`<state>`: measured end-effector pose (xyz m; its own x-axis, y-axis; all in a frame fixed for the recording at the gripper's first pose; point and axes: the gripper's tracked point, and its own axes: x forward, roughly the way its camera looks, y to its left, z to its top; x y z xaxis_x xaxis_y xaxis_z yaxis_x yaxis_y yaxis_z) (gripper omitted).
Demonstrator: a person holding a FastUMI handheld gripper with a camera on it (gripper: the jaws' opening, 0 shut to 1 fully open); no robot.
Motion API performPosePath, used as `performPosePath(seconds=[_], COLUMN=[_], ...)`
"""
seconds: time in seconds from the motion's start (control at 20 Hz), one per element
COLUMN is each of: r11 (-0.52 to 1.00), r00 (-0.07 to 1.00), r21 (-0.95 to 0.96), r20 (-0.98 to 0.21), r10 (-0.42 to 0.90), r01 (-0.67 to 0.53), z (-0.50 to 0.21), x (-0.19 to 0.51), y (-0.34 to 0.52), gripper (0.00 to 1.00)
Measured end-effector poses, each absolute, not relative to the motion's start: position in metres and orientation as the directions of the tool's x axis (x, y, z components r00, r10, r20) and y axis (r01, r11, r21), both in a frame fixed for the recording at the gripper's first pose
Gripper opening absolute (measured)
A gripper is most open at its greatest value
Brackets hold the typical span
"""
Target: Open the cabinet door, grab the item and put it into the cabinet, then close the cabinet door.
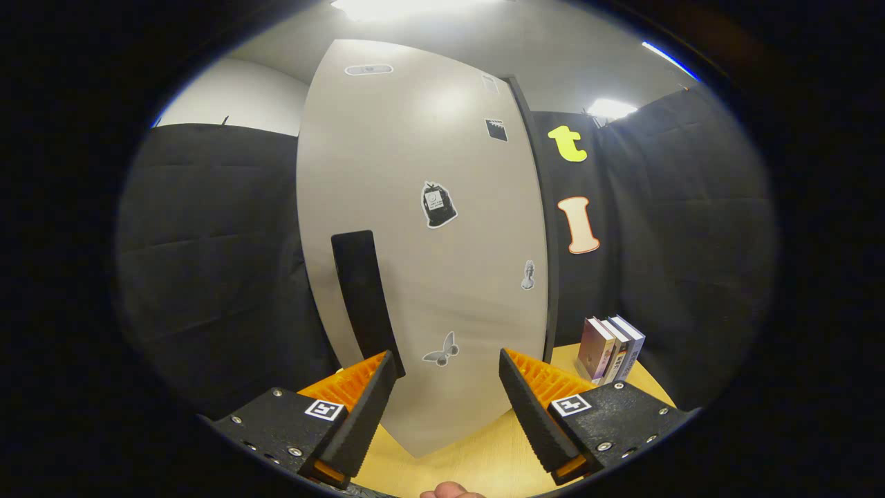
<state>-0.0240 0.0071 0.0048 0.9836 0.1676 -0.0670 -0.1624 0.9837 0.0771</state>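
While the cabinet door (422, 242) stands shut, fingers (447, 387) gape wide, empty, near its black handle (363, 290); books (612, 349) upright on desk (484, 460).

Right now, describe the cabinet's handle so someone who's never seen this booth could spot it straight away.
Find the tall pale grey cabinet door standing on the wooden table. Its handle is a long dark vertical bar near the door's left edge, just beyond the left finger of the open tongs. The butterfly sticker and other stickers are small and flat; the handle is a plain upright strip.
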Motion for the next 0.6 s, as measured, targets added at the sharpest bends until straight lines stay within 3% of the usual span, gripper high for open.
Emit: performPosePath(seconds=[0.25,0.6], r11=[0.991,0.996], r00=[0.991,0.995], r21=[-0.025,0.009], r20=[-0.018,-0.042], r10=[0.131,0.092], r01=[-0.131,-0.091], z=[0.014,0.010], x=[-0.018,0.008], y=[0.028,0.041], gripper=[0.93,0.94])
